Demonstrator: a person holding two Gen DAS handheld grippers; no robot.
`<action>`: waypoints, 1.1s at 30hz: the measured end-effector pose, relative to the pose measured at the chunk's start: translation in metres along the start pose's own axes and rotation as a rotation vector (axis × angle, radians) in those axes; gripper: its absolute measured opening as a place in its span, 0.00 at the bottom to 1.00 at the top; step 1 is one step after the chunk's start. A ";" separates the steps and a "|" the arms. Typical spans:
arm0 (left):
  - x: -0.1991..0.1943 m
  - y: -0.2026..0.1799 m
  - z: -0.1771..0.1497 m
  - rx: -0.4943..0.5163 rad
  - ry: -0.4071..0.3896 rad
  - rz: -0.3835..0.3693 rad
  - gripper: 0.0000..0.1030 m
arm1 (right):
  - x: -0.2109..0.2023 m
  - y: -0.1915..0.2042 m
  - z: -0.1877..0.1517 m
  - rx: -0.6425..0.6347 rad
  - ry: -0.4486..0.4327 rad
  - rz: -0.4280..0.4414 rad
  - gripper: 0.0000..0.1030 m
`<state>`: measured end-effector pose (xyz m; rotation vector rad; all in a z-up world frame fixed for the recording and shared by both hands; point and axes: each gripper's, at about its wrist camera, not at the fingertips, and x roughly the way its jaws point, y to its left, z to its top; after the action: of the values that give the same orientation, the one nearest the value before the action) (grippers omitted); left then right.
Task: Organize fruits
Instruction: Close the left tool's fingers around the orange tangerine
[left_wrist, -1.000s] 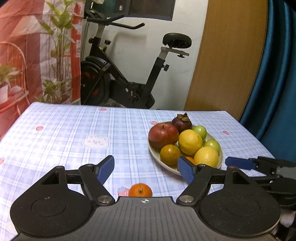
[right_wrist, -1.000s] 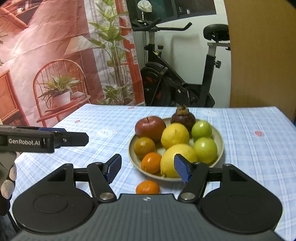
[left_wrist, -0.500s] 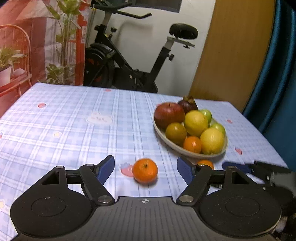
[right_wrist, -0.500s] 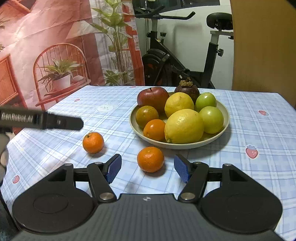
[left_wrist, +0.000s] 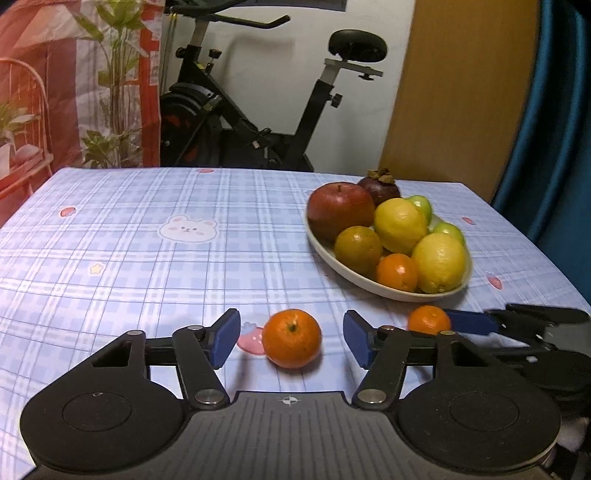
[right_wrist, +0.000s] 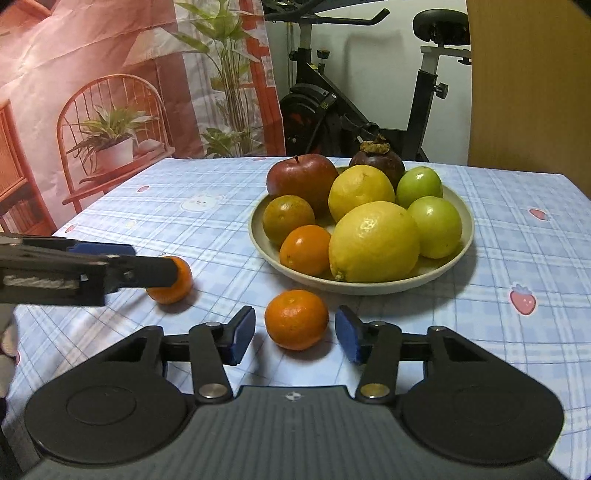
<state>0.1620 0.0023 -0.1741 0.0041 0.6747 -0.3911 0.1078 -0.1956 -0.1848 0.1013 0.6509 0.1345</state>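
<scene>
Two tangerines lie on the checked tablecloth in front of a cream plate (left_wrist: 369, 286) piled with an apple, lemons, green fruits, oranges and a mangosteen. In the left wrist view one tangerine (left_wrist: 291, 339) sits between the blue pads of my left gripper (left_wrist: 291, 341). Its jaws are closing, with a gap on each side. In the right wrist view the other tangerine (right_wrist: 296, 319) sits between the pads of my right gripper (right_wrist: 295, 336). Those jaws are closing too, and small gaps remain. The plate (right_wrist: 460, 254) lies just beyond it.
The left gripper's finger (right_wrist: 110, 271) reaches in from the left beside its tangerine (right_wrist: 171, 282). An exercise bike (left_wrist: 258, 110) stands behind the table's far edge. A wooden door (left_wrist: 454, 92) and a blue curtain (left_wrist: 554, 129) are at the right.
Both grippers have sunk toward the table. Each tangerine now lies between a pair of pads, and both pairs of jaws have narrowed.
</scene>
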 end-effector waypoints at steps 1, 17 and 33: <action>0.002 0.000 0.000 -0.006 0.002 -0.003 0.61 | 0.000 0.000 0.000 0.003 -0.002 0.001 0.47; 0.004 -0.003 -0.005 0.021 0.001 -0.002 0.39 | -0.004 -0.005 -0.003 0.048 -0.017 0.026 0.40; -0.010 -0.009 -0.006 0.019 -0.011 -0.030 0.39 | -0.009 -0.001 -0.004 0.039 -0.034 0.025 0.39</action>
<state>0.1486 -0.0016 -0.1716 0.0101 0.6611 -0.4266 0.0982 -0.1976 -0.1832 0.1488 0.6186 0.1439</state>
